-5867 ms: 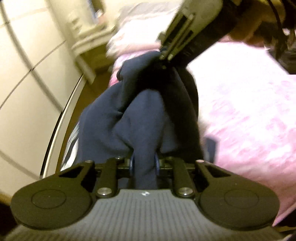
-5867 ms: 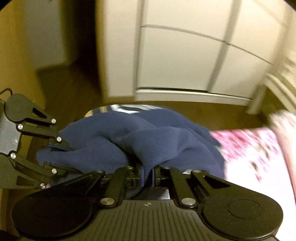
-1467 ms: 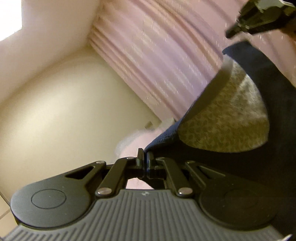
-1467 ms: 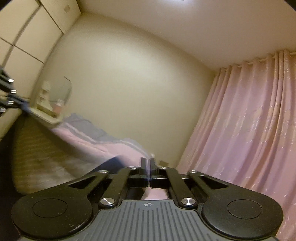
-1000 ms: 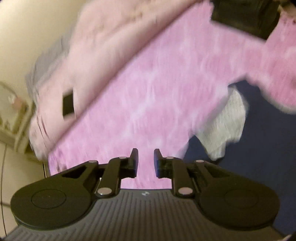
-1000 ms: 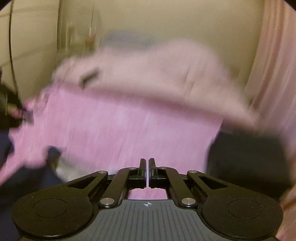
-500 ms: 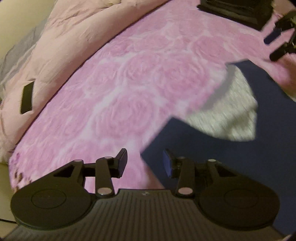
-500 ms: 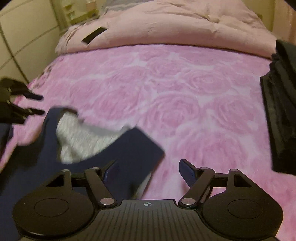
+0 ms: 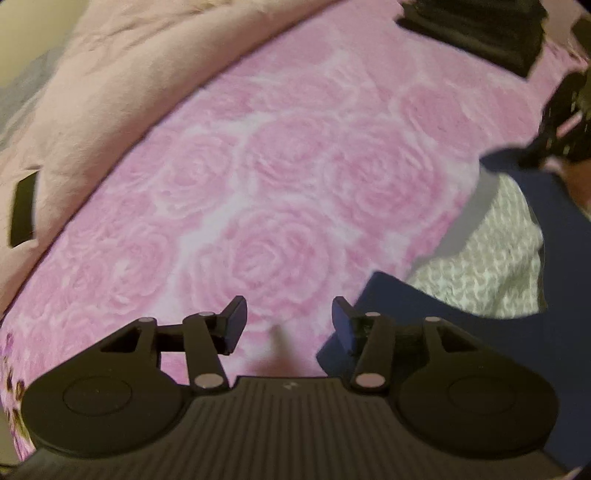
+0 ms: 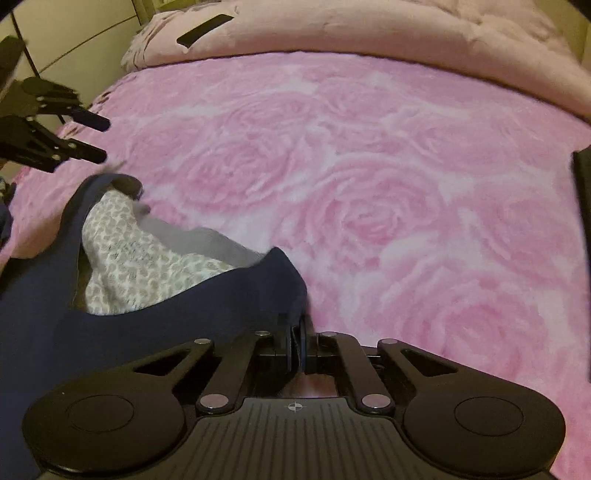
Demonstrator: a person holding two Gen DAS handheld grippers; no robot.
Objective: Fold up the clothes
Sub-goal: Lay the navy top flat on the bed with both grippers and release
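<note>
Since half a second ago the left gripper (image 9: 287, 319) has spread its jaws wider, empty, with the garment (image 10: 155, 317) on the bed (image 10: 388, 192) just right of them, while the right gripper (image 10: 294, 341), jaws now pressed together, pinches the garment's corner, so laying-out appears finished and folding can start.

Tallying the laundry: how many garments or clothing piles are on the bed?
2: a navy garment spread near the front edge, and a dark folded pile at the far right side. More may lie out of view.

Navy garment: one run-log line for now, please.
navy garment: flat on pink bedspread | left gripper: opening, empty | right gripper: shut on collar edge
</note>
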